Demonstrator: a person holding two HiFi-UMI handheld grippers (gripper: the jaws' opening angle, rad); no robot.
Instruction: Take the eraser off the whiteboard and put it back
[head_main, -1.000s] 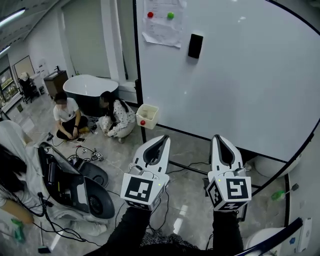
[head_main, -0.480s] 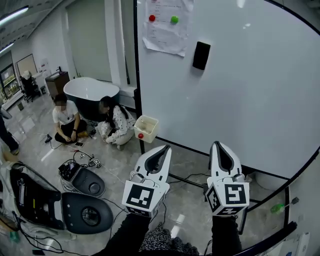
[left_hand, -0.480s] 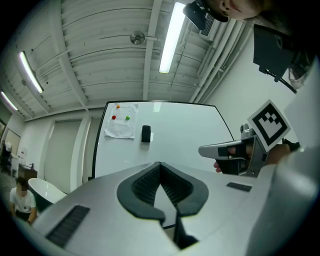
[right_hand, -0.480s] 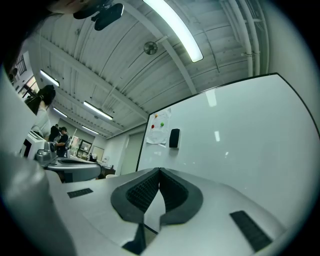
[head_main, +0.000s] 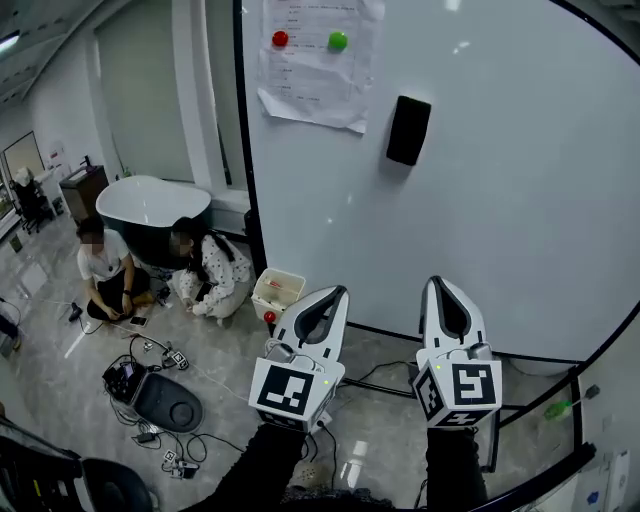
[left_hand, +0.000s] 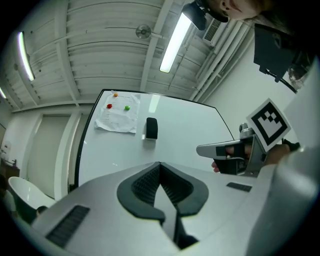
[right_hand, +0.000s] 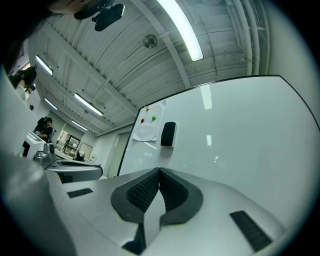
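- Black eraser (head_main: 409, 130) high on whiteboard (head_main: 520, 200), right of paper sheet (head_main: 310, 60).
- Left gripper (head_main: 337, 291) and right gripper (head_main: 435, 282) before whiteboard, jaws pressed together, empty, well below eraser.

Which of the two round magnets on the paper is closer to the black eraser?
The green magnet: it sits right of the red magnet, on the side where the eraser hangs.

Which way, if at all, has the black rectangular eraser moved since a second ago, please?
No. The black rectangular eraser still hangs right of the white paper sheet on the whiteboard.
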